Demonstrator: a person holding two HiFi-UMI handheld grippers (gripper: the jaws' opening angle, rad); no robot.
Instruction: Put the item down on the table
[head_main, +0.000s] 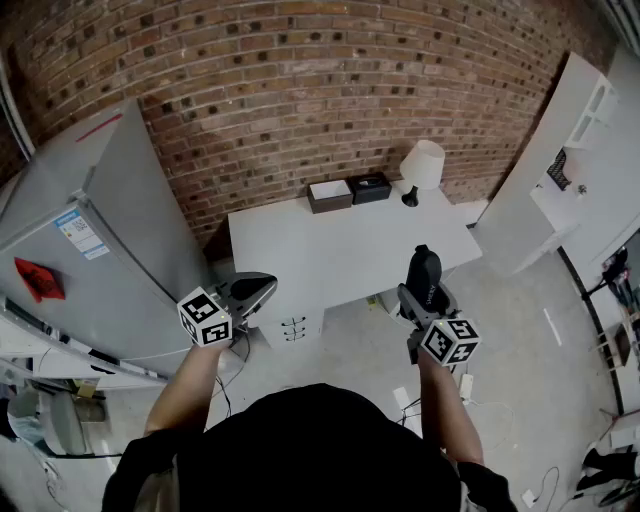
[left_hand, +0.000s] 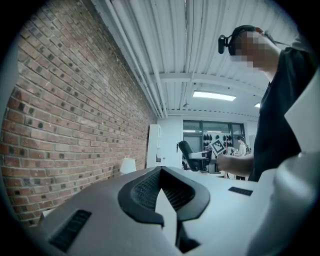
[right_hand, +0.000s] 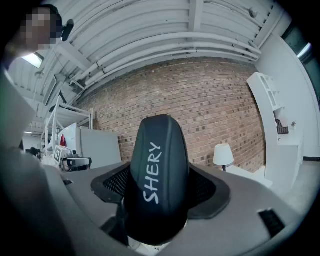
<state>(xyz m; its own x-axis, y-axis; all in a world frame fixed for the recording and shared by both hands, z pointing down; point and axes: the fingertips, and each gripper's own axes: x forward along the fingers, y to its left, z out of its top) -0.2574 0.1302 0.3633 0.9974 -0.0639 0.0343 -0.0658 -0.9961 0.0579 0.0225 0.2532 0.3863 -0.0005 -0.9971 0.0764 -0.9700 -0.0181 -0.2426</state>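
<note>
While the right gripper (head_main: 428, 288) has its fingers (right_hand: 207, 192) clamped on the black case (right_hand: 156, 185), the case's long axis runs out along them, toward the white bench (head_main: 300, 250) ahead and below. Left gripper (head_main: 250, 292): fingers together, empty. 3 things stand beyond the fingers at the bench's far edge: lamp (head_main: 421, 168), grey box (head_main: 329, 196), black box (head_main: 370, 187). Nothing appears to block the near side.

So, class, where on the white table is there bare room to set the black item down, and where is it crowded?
Bare: the white table from its near edge back to the pale-topped box, black box and lamp, plus its back left corner. Crowded: only that back strip along the brick wall.
</note>
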